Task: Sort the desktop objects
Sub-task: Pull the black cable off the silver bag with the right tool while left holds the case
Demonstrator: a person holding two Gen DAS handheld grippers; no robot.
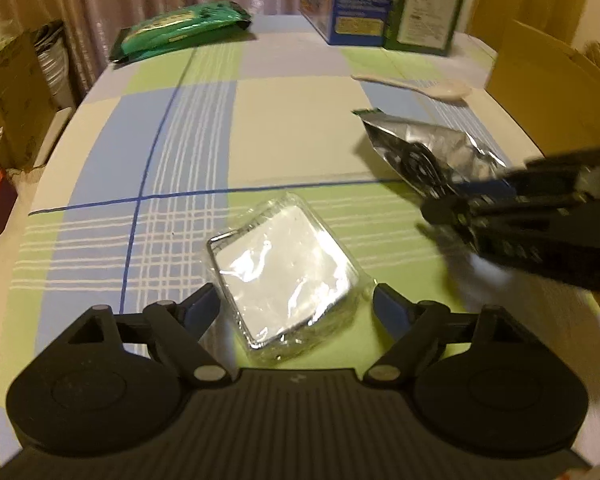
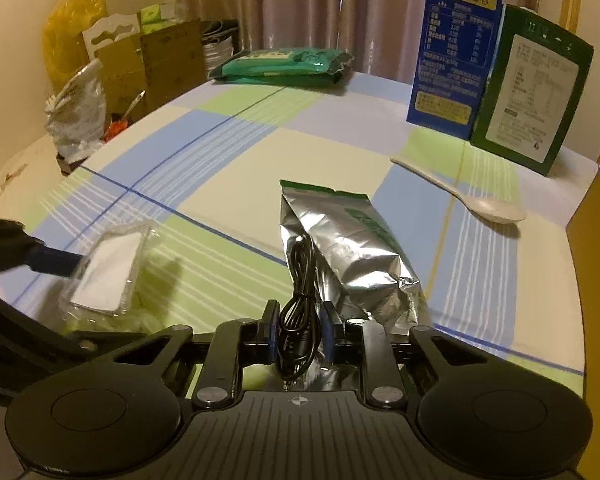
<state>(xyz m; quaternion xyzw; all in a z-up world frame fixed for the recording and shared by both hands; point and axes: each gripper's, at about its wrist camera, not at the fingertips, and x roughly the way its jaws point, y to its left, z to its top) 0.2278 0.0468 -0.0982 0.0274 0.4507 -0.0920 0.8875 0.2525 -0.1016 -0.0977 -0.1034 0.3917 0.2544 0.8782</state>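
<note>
A flat white square pack in clear wrap (image 1: 284,272) lies on the checked tablecloth between the fingers of my left gripper (image 1: 296,304), which stands open around it; its edges come close to both pads. The pack (image 2: 108,272) also shows at the left of the right wrist view. My right gripper (image 2: 299,332) is shut on a coiled black cable (image 2: 298,280), just in front of a silver foil pouch (image 2: 356,248). In the left wrist view the right gripper (image 1: 436,212) is blurred at the right, with the cable (image 1: 420,164) against the pouch (image 1: 456,144).
A white spoon (image 2: 472,196) lies beyond the pouch. A blue carton (image 2: 456,48) and a green carton (image 2: 528,92) stand at the far right, a green soft pack (image 2: 284,64) at the far edge. Cardboard boxes and bags (image 2: 148,64) crowd the table's left side.
</note>
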